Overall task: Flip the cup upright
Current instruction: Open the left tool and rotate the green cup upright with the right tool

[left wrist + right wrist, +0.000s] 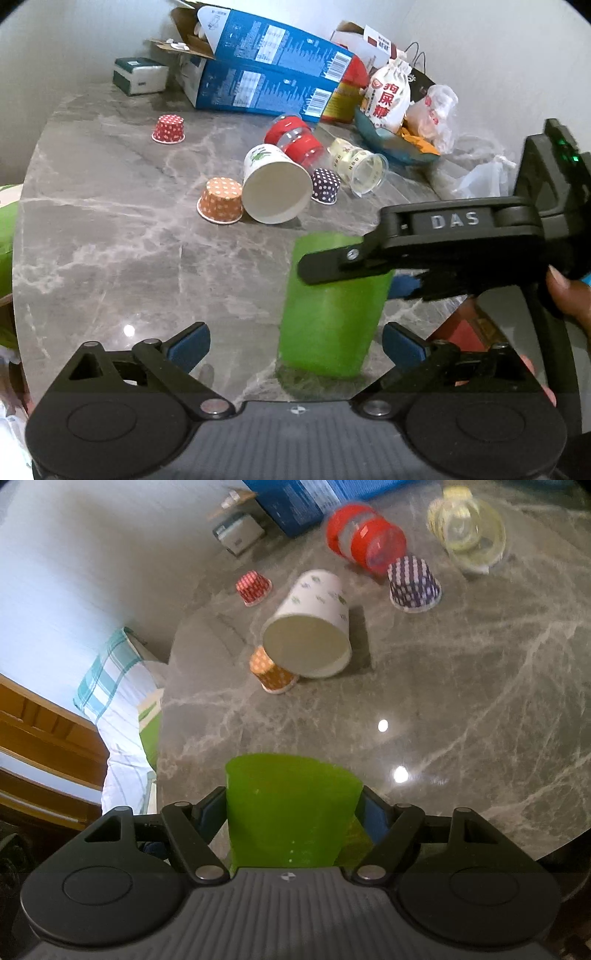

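Green cup [291,812] clamped in right gripper [293,814], standing on marble table [461,701]; left gripper [295,345] spread wide, holding nothing.

Looks like someone's home, probably a dining corner: a grey marble table [110,258] pushed against a plain wall, with snack bags [388,96] and blue cartons [266,74] at its far edge and a plaid cushion [110,686] beside it.
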`<state>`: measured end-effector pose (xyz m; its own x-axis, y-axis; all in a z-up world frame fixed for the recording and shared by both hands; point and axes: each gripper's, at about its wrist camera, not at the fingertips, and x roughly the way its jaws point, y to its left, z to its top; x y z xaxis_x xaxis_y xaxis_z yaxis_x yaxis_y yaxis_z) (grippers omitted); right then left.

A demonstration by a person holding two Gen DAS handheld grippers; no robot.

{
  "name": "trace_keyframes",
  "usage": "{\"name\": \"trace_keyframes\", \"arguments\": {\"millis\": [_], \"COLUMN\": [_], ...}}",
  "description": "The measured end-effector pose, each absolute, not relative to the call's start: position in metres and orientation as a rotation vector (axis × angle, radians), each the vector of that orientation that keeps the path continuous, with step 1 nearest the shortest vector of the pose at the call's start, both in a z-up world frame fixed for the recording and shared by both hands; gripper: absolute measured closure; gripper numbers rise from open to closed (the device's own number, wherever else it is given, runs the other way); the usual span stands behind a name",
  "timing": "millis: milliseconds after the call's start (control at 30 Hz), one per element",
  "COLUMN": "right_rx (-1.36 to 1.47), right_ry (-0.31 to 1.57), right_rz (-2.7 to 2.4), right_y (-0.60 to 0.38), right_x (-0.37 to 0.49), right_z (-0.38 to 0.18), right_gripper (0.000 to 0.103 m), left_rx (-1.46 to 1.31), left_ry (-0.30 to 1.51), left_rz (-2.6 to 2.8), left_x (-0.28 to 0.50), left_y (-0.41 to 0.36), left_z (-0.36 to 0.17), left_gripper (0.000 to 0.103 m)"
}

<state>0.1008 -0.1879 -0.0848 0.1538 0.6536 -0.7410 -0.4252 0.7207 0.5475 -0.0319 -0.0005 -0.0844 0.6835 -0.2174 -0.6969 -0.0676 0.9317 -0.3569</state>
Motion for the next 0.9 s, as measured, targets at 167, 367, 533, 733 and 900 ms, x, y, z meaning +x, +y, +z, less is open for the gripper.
{"name": "trace_keyframes", "arguments": {"millis": [167, 367, 533, 733, 900], "right_rx": [0.206, 0.173, 0.111, -0.027, -0.115], "right_ry": [1.103, 0.943, 0.771, 0.488, 0.285], "right_rz": [0.766, 0.748, 0.733, 0.654, 0.66], "right_y": [-0.191, -0.201, -0.203, -0.203, -0.201], "right_x": [0.096, 0.088, 0.072, 0.045, 0.028], "right_z": [-0.075, -0.056, -0.043, -0.03, -0.039], "right_gripper": [0.029, 0.029, 0.029, 0.029, 0.029], "left_rx": [-0.369, -0.4, -0.455, -0.488, -0.489], "left_ry": [0.826, 0.814, 0.76, 0.651, 0.559], "left_rz": [-0.083, -0.092, -0.062, -0.002, -0.003], "left_x": [-0.035, -0.041, -0.055, -0.079, -0.093], "left_y": [0.002, 0.008, 0.026, 0.052, 0.063], "left_z": [-0.085, -0.085, -0.084, -0.075, -0.07], "left_gripper": [0.002, 0.002, 0.002, 0.002, 0.002]}}
